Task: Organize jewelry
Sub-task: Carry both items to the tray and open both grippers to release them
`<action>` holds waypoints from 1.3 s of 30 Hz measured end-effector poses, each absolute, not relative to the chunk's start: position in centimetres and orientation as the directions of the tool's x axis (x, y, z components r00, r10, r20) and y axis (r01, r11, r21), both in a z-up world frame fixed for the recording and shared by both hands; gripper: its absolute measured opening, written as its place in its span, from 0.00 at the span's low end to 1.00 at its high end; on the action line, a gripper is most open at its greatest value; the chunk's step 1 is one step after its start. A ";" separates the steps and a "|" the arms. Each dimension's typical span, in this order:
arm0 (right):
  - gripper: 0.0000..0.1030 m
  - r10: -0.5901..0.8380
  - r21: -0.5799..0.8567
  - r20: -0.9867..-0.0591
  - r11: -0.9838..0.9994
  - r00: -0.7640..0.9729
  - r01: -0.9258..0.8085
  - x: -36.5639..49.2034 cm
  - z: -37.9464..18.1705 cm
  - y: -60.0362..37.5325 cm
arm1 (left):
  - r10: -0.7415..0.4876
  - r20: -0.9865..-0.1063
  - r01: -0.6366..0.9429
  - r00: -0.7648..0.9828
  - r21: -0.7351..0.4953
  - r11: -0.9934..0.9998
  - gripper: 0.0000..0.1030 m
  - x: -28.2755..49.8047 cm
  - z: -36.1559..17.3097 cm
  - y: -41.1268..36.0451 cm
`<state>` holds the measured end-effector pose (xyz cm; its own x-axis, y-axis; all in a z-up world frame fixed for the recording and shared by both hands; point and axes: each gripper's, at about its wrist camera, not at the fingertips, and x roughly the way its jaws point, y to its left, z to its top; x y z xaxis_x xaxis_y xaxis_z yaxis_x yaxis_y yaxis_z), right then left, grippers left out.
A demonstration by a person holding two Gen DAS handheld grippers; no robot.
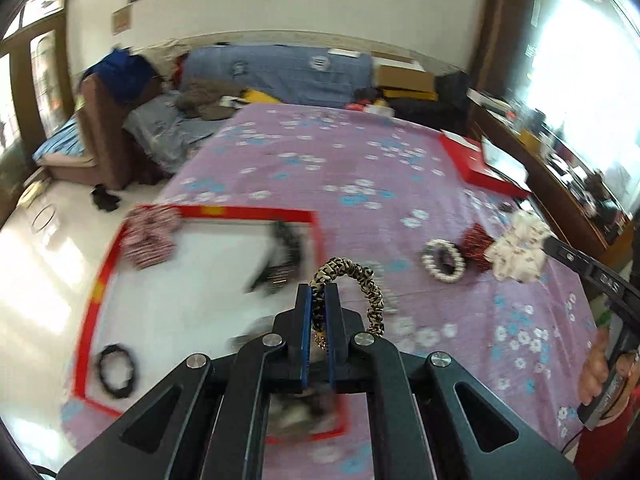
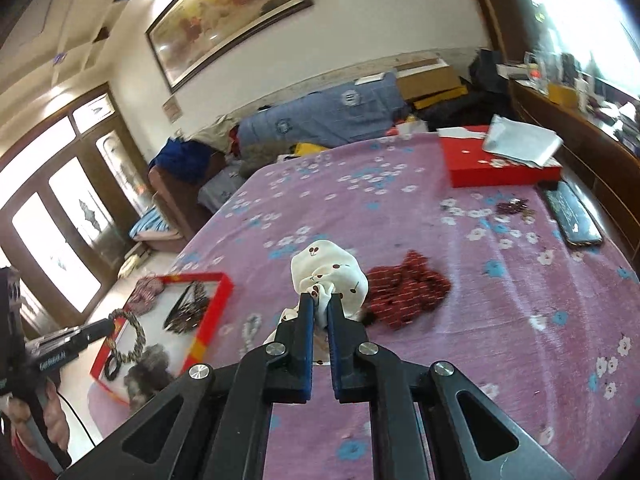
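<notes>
Left gripper (image 1: 319,292): pressed together on a leopard-print fabric hair tie (image 1: 352,280), lower centre of the left wrist view.
Right gripper (image 2: 320,300): pinching a white cherry-print fabric scrunchie (image 2: 328,272), centre of the right wrist view.
Red-rimmed white tray (image 1: 208,213): lower left, holding a black ring hair tie (image 1: 116,372).
Dark red patterned scrunchie (image 2: 408,292): on the purple floral bedspread (image 2: 480,320), right of centre.
Pearl bead bracelet (image 1: 442,260): on the bedspread.

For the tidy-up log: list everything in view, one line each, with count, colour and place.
leopard scrunchie: 1, tan-black, in left jaws
cherry-print scrunchie: 1, white, in right jaws
red scrunchie: 1, dark red, on bedspread
pearl scrunchie: 1, white-black, on bedspread
tray: 1, red-rimmed white, left
striped scrunchie: 1, pink-white, tray corner
black hair tie: 1, in tray
red box: 1, far right
bedspread: 1, purple floral
left gripper: shut
right gripper: shut
</notes>
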<state>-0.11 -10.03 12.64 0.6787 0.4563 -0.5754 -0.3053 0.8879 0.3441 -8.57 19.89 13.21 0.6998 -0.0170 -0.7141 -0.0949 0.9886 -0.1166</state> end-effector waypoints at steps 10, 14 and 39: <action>0.08 0.544 0.328 -0.606 0.835 0.580 -0.441 -1.8 12.7 -0.8 | 0.063 -0.731 -0.260 0.680 -0.160 0.952 0.06 -11.2 11.3 29.4; 0.08 0.567 0.312 -0.618 0.813 0.545 -0.492 -2.5 12.7 3.0 | 0.068 -0.738 -0.296 0.671 -0.184 0.937 0.06 -11.4 10.2 31.7; 0.08 0.640 0.356 -0.736 0.645 0.223 -0.677 -5.2 4.9 20.6 | 0.108 -0.821 -0.409 0.561 -0.162 0.898 0.06 -5.5 4.8 39.3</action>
<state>-5.21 20.59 4.89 0.2229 0.6397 -0.7356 -0.6765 0.6448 0.3557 -5.54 39.27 4.85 0.5612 0.1082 -0.8206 -0.4094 0.8979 -0.1616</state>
